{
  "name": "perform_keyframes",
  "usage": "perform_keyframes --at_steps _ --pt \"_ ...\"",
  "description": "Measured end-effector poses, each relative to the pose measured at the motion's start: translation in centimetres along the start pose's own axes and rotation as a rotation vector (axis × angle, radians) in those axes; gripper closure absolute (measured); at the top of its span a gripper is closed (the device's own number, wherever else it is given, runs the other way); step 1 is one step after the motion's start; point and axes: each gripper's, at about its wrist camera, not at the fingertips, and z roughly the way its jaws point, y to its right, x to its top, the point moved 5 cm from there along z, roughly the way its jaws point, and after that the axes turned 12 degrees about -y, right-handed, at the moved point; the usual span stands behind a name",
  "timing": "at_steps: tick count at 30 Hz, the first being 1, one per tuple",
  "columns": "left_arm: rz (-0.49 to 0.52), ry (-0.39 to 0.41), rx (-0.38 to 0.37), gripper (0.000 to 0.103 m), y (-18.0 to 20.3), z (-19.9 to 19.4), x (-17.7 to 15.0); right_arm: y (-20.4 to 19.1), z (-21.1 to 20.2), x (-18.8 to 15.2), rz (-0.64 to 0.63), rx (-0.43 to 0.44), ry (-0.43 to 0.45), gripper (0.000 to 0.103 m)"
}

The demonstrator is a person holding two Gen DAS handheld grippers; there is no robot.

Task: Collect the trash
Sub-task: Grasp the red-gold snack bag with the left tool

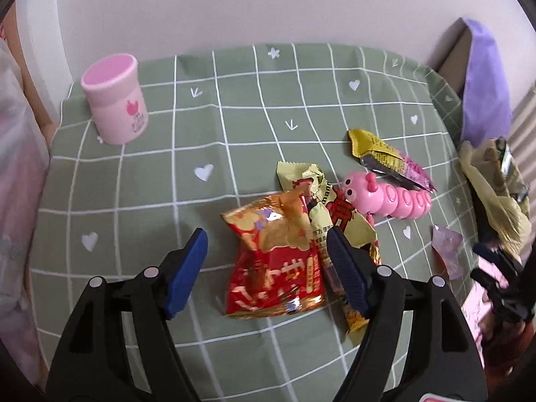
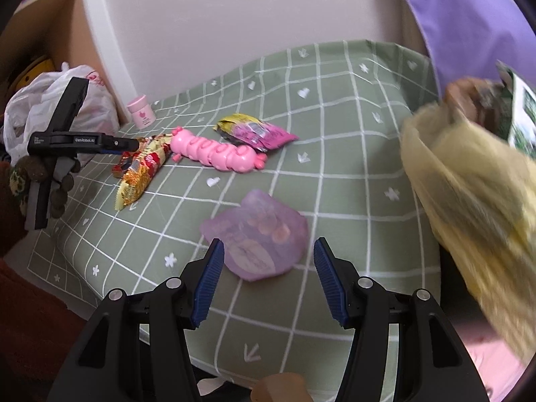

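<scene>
Two grippers stood with jaws apart and empty: the left gripper (image 1: 268,261) straddled a crinkled red-and-gold foil snack bag (image 1: 274,268) at lower centre, and the right gripper (image 2: 266,279) framed a translucent purple plastic wrapper (image 2: 258,234). Beyond lay a yellow-and-magenta foil wrapper (image 2: 254,132) beside a pink plastic caterpillar toy (image 2: 214,149). Closing carelessly might snag the green checked tablecloth (image 2: 351,174), or the toy.
</scene>
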Motion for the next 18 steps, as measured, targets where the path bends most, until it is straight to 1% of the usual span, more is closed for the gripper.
perform_keyframes --at_steps 2,3,4,5,7,9,10,12,14,16,18 --pt "-0.028 0.033 0.029 0.033 0.4 -0.1 0.1 0.4 0.0 -0.6 0.017 -0.003 -0.012 0.05" --pt "-0.041 0.036 0.034 0.033 0.5 -0.1 0.2 0.4 0.0 -0.9 0.017 -0.003 -0.018 0.05" --pt "-0.054 0.019 0.043 0.035 0.8 0.2 0.2 0.5 0.1 -1.1 0.014 -0.005 -0.024 0.05" --pt "-0.053 0.007 0.057 0.038 1.1 0.6 0.3 0.4 0.1 -1.3 0.01 -0.011 -0.028 0.05" --pt "-0.045 -0.006 0.094 0.04 1.6 0.8 0.3 0.2 0.2 -1.6 -0.002 -0.03 -0.035 0.05" --pt "-0.047 -0.019 0.103 0.047 1.9 1.1 0.4 0.0 0.5 -1.6 -0.019 -0.034 -0.042 0.05" --pt "-0.048 -0.029 0.106 0.052 2.0 1.2 0.4 -0.2 0.6 -1.6 -0.029 -0.038 -0.045 0.05" --pt "-0.045 -0.029 0.096 0.057 2.4 1.0 0.5 -0.5 0.9 -1.8 -0.054 -0.038 -0.052 0.05" --pt "-0.039 -0.023 0.079 0.06 2.5 0.6 0.3 -0.7 1.1 -1.8 -0.061 -0.028 -0.053 0.05" --pt "-0.037 -0.019 0.066 0.063 2.5 0.2 -0.1 -0.9 1.4 -1.6 -0.06 -0.039 -0.048 0.05" --pt "-0.049 -0.014 0.036 0.063 2.4 -0.5 -0.6 -1.1 1.8 -1.3 -0.068 -0.048 -0.056 0.05"
